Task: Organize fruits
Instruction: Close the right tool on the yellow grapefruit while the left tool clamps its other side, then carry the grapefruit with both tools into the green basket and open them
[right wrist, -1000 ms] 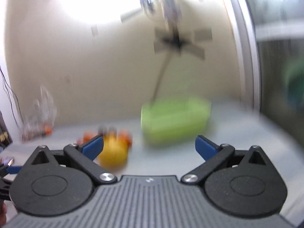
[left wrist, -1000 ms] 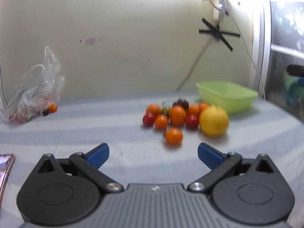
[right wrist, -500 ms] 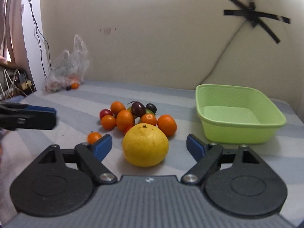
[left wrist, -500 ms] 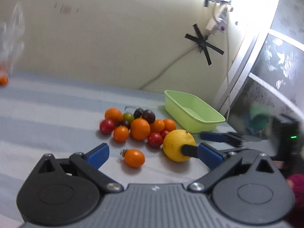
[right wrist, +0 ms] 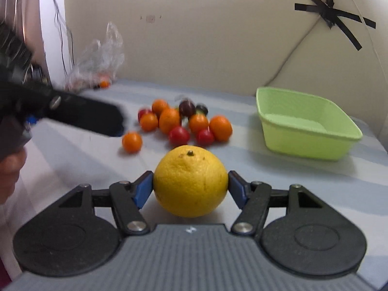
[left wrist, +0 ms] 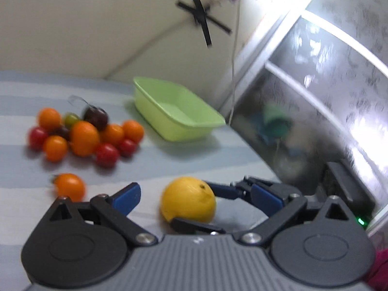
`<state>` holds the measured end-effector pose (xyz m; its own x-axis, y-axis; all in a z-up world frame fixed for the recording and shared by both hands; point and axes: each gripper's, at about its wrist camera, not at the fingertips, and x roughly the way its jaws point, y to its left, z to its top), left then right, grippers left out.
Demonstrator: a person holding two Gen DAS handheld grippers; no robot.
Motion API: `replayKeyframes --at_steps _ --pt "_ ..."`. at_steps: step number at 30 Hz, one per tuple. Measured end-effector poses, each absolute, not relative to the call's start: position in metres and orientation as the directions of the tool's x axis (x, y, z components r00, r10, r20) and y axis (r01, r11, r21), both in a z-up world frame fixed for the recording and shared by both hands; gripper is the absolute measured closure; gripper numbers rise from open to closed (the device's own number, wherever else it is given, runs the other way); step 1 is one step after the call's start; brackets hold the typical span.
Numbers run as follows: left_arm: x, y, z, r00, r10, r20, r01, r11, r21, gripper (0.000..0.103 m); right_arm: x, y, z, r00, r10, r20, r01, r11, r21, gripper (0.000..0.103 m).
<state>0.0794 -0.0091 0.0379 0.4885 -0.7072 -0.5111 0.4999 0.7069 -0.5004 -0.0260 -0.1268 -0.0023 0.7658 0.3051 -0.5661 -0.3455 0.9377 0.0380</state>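
A large yellow citrus fruit rests on the striped cloth between the blue pads of my right gripper. The jaws are closing and both pads touch its sides. In the left wrist view the same fruit lies in front of my left gripper, which is open, with the right gripper's fingers reaching in from the right. A pile of small orange, red and dark fruits lies behind. The empty green basin stands at the right.
One orange tomato sits apart from the pile, to its left. A clear plastic bag with more fruit leans on the back wall. The left gripper's black finger crosses the left side. A frosted window borders the right.
My right gripper came down and forward around the yellow fruit and its jaws narrowed onto it. The left gripper swung right, bringing the basin, window and right gripper into view.
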Motion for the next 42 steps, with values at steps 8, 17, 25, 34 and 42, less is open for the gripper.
replayKeyframes --at_steps 8,17,25,34,42 --pt "0.087 -0.049 0.025 0.45 -0.636 -0.627 0.529 0.755 -0.387 0.026 -0.037 -0.125 -0.012 0.808 0.29 -0.513 -0.321 0.947 0.029 0.024" --pt "0.14 -0.078 0.084 0.514 -0.648 -0.562 0.56 0.75 -0.353 0.036 -0.02 -0.149 0.024 0.909 0.197 -0.368 -0.236 0.97 -0.065 0.036" --pt "0.246 -0.139 0.077 0.47 -0.667 -0.578 0.557 0.732 -0.392 0.036 0.069 -0.22 0.044 0.928 0.083 -0.364 -0.084 0.996 0.014 0.036" --pt "0.279 -0.172 0.027 0.416 -0.639 -0.647 0.505 0.754 -0.42 0.031 0.11 -0.247 0.01 0.885 0.045 -0.464 -0.025 0.998 0.051 0.034" --pt "0.247 -0.156 0.063 0.478 -0.664 -0.575 0.543 0.738 -0.401 0.026 0.084 -0.246 0.018 0.918 0.017 -0.397 0.014 0.997 0.076 0.028"
